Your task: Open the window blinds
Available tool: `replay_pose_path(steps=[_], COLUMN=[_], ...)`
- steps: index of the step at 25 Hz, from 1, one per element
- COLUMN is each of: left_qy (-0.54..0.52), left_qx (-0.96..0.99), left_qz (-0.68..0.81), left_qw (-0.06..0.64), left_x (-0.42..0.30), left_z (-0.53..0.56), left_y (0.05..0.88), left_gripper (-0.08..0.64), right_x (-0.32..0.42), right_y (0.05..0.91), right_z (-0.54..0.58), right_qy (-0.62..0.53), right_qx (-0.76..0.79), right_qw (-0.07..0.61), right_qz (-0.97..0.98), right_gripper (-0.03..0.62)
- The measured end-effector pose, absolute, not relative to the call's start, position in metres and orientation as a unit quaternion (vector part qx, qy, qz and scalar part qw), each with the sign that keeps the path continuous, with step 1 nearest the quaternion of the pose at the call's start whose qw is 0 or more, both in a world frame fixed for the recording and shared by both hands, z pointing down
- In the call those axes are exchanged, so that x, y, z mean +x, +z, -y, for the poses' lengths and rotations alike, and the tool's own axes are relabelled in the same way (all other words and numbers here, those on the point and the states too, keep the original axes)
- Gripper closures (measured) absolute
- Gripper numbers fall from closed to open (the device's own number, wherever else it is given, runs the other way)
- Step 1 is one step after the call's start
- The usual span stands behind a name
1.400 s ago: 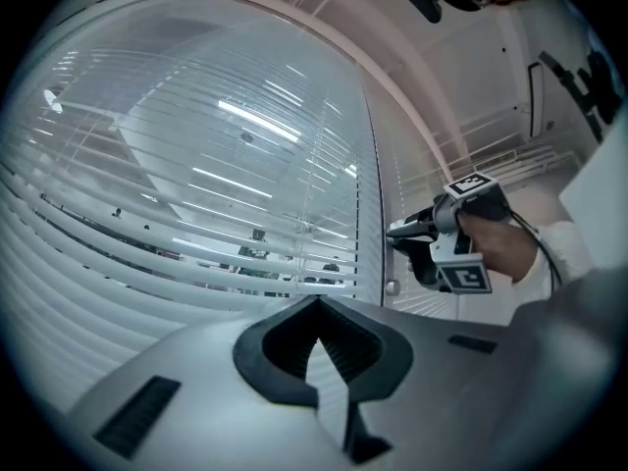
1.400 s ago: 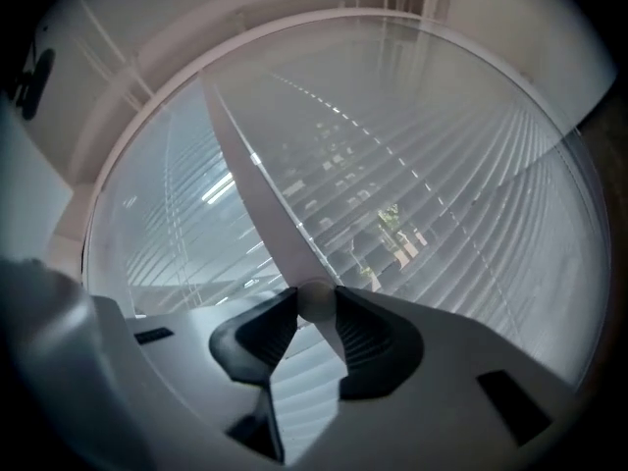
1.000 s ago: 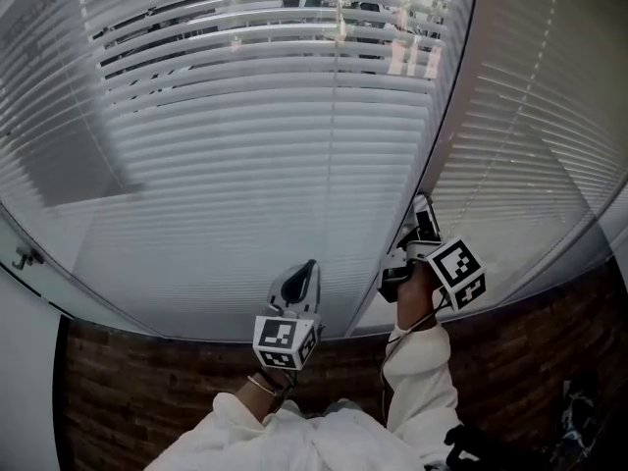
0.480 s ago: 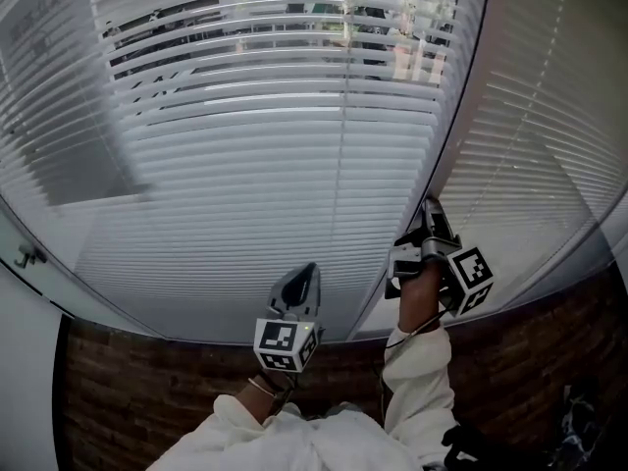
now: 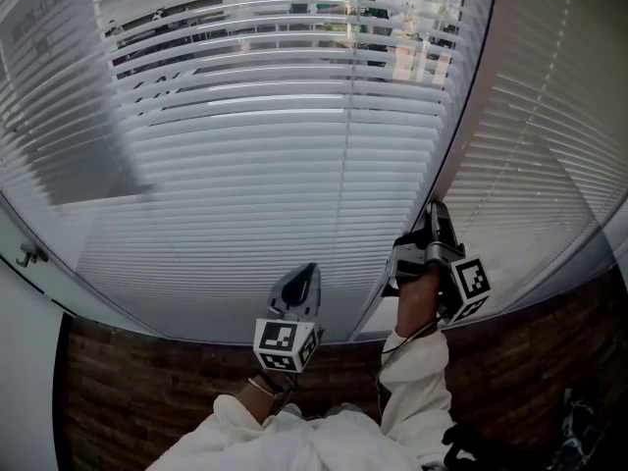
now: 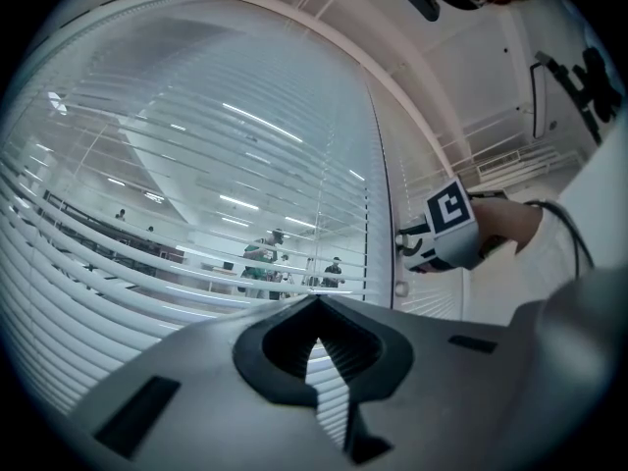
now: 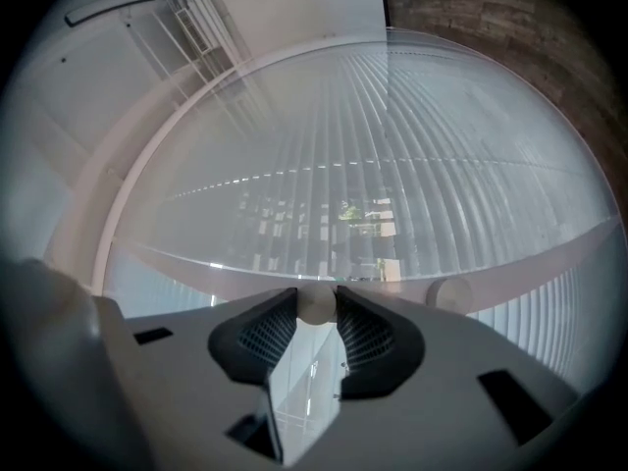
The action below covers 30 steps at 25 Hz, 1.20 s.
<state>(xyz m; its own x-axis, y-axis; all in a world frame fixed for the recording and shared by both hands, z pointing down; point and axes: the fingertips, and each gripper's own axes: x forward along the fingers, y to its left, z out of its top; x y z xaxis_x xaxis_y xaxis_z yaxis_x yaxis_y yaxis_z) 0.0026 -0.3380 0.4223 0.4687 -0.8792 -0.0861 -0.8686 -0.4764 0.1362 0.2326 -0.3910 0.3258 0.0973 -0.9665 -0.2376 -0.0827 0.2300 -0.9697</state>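
At the right edge of the blinds, beside the post, my right gripper is clamped on a pale round piece pinched between its two pads. I take that piece for the wand, though I cannot follow its whole length in any view. The gripper points roughly level at the window.

My left gripper hangs low in front of the blinds with its jaws pressed together and nothing in them. It is apart from the slats.

The blinds are fully down across the window. The upper slats are tilted enough that I can see a lit room through them. The lower ones read as a solid white sheet from my angle.

I judge the step in hand to be twisting the wand to tilt the slats, and the job looks only part done. Next I need more wrist roll the same way, with a firm pinch so the wand turns and doesn't slip. If the wrist runs out, I'll let go, roll back and grip again.
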Motion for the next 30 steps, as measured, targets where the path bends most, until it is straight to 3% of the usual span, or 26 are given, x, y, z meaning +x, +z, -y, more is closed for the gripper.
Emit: replay_pose_path(steps=[6, 10, 14, 17, 18, 21, 30], left_qy=[-0.087, -0.102, -0.102, -0.068, -0.051, -0.023, -0.029], left_qx=[0.853, 0.842, 0.839, 0.847, 0.849, 0.851, 0.852], left_qz=[0.514, 0.529, 0.532, 0.523, 0.523, 0.521, 0.518], left_qw=[0.032, 0.039, 0.06, 0.059, 0.057, 0.067, 0.061], left_x=[0.0, -0.009, -0.01, -0.003, -0.002, -0.002, -0.002], left_z=[0.339, 0.337, 0.326, 0.312, 0.309, 0.301, 0.293], left_y=[0.412, 0.403, 0.403, 0.419, 0.427, 0.446, 0.442], left_gripper=[0.561, 0.561, 0.561, 0.561, 0.561, 0.561, 0.561], right_x=[0.228, 0.19, 0.118, 0.09, 0.087, 0.085, 0.09], right_y=[0.322, 0.324, 0.346, 0.39, 0.404, 0.427, 0.422], right_z=[0.377, 0.346, 0.319, 0.306, 0.303, 0.297, 0.298], right_qy=[-0.3, -0.122, 0.042, 0.057, 0.056, 0.048, 0.036], right_qx=[-0.531, -0.638, -0.638, -0.619, -0.618, -0.616, -0.619], right_qw=[0.478, 0.287, 0.117, 0.045, 0.027, 0.005, 0.028], right_qz=[-0.632, -0.704, -0.76, -0.782, -0.784, -0.787, -0.784], right_gripper=[0.459, 0.459, 0.466, 0.569, 0.572, 0.58, 0.581])
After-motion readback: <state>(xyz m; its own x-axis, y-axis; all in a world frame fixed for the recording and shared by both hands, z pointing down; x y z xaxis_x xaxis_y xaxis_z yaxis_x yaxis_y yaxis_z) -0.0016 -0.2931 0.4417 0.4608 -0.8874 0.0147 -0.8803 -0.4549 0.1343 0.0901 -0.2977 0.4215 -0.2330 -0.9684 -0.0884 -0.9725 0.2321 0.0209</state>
